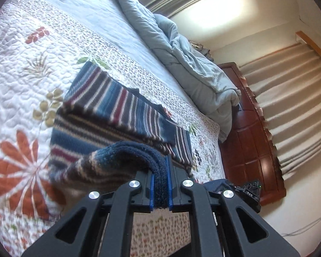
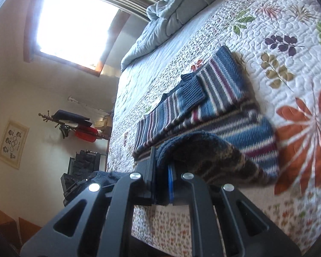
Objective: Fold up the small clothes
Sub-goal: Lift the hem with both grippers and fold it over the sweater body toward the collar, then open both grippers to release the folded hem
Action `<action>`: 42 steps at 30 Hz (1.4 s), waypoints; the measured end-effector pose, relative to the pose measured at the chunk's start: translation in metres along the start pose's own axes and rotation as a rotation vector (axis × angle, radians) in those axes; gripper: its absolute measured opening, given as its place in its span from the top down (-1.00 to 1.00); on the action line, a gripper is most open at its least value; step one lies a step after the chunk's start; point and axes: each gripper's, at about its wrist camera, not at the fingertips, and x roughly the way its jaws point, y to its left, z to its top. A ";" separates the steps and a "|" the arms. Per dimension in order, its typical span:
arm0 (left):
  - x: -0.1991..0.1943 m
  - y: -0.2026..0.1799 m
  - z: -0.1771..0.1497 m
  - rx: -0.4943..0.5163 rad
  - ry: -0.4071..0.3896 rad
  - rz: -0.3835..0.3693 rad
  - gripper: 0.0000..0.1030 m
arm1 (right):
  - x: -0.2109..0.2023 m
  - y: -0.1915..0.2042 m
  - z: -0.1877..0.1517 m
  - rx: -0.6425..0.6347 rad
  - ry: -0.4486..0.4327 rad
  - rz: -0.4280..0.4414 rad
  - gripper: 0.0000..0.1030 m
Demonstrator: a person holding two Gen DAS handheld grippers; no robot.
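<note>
Striped sweater [image 1: 122, 111] near bed [image 1: 21, 68] edge; left claw [image 1: 159, 184] & right claw [image 2: 162, 184] both clamped on hem. Risk: uneven lift skews fold, sleeves slide off.

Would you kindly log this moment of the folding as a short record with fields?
garment: striped knit sweater, sleeves folded across its body
surface: floral quilt on a bed
left gripper: shut on the sweater's near edge
right gripper: shut on the same edge
edge state: lifted off the quilt, curling over toward the body
rest of garment: lying on the quilt
background: rumpled blue duvet beyond
</note>
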 end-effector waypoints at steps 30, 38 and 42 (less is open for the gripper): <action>0.129 0.082 0.090 -0.031 0.193 0.102 0.65 | 0.132 -0.082 0.097 0.093 0.190 -0.136 0.66; 0.100 0.067 0.115 0.067 0.137 0.066 -0.57 | 0.128 -0.066 0.104 -0.013 0.241 -0.140 -0.20; 0.110 0.063 0.122 0.156 0.206 0.097 -0.57 | 0.118 -0.060 0.112 -0.059 0.250 -0.120 -0.17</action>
